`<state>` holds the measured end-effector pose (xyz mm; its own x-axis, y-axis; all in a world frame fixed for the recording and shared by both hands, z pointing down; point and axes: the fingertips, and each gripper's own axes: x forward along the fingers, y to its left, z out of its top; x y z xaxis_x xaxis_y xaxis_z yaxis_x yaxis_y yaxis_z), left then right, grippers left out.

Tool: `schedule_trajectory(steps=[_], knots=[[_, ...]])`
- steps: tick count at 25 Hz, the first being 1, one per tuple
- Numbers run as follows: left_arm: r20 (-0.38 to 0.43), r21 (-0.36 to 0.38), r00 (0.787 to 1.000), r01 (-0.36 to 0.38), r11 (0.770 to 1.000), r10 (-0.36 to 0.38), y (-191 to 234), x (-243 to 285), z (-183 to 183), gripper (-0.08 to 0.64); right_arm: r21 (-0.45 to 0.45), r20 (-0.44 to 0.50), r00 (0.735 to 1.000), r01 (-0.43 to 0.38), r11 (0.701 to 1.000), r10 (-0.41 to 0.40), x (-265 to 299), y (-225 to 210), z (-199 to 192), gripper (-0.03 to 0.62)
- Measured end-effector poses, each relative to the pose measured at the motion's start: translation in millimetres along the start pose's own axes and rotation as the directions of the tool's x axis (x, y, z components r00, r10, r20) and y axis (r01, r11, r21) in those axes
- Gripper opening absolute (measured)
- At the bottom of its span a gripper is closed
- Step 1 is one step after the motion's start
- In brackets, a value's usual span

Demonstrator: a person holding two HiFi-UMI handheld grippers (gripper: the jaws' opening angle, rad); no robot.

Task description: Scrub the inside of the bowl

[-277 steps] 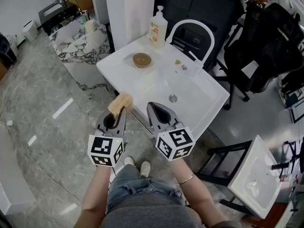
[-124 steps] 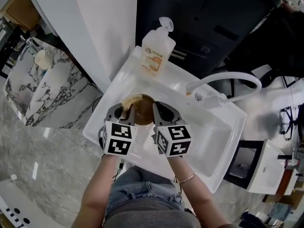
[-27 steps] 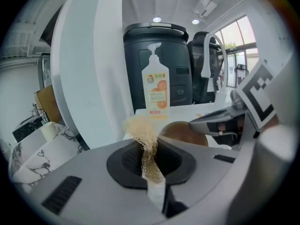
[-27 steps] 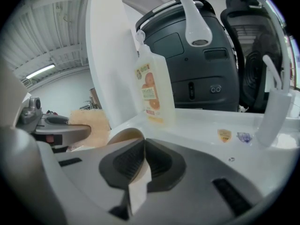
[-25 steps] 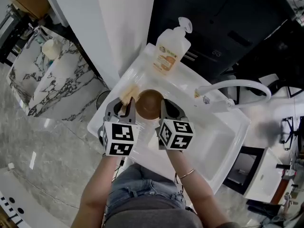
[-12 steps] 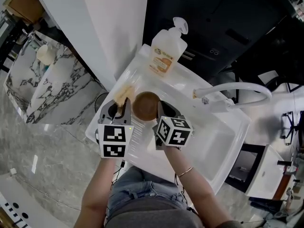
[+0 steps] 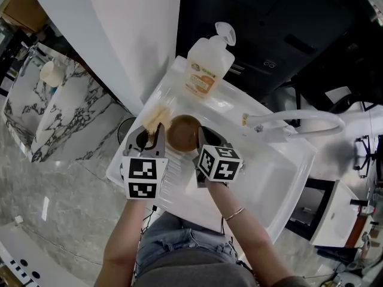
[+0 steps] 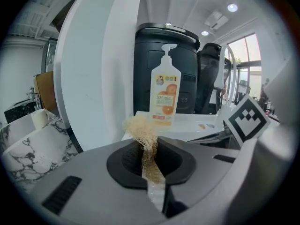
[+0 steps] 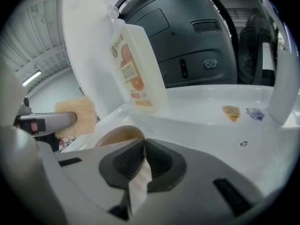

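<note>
A brown bowl (image 7: 183,133) is held above the left side of the white sink (image 7: 257,178), its opening facing up toward me. My right gripper (image 7: 199,136) is shut on the bowl's near right rim; the rim (image 9: 118,135) shows between the jaws in the right gripper view. My left gripper (image 7: 157,130) is shut on a tan loofah sponge (image 7: 154,118), just left of the bowl and apart from it. The loofah (image 8: 140,127) sticks up from the shut jaws in the left gripper view, and the right gripper view shows the same sponge (image 9: 76,113) at its left.
A pump bottle of orange soap (image 7: 205,61) stands at the sink's back left corner. A white curved faucet (image 7: 299,121) arches over the basin at the right. A white wall panel (image 7: 119,34) rises at the left. Marble floor lies below.
Since 11 s ago the right gripper has taken the bowl off the counter. Five seconds ago the sponge was at the bowl; now it sits just left of it. Little moved in the last second.
</note>
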<state>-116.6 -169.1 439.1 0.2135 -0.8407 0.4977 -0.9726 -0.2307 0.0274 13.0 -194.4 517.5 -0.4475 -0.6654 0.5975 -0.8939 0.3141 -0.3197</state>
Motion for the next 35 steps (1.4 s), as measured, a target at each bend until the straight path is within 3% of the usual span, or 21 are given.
schedule_trajectory(steps=[18, 22, 35], knots=[[0.000, -0.040, 1.000, 0.020, 0.999, -0.020, -3.1, 6.7, -4.1, 0.041, 0.018, 0.001, 0.999, -0.048, 0.999, 0.048, 12.1, -3.0, -1.9, 0.025], [0.007, -0.047, 1.000, 0.019, 0.999, -0.019, -3.8, 4.1, -3.5, 0.040, 0.012, 0.038, 0.997, -0.067, 0.998, 0.067, 9.8, -0.4, 5.2, 0.064], [0.101, -0.070, 0.994, 0.039, 0.997, -0.032, -6.2, -23.4, 8.5, 0.041, -0.067, 0.173, 0.984, -0.020, 0.998, 0.032, -35.3, 0.0, 36.1, 0.066]])
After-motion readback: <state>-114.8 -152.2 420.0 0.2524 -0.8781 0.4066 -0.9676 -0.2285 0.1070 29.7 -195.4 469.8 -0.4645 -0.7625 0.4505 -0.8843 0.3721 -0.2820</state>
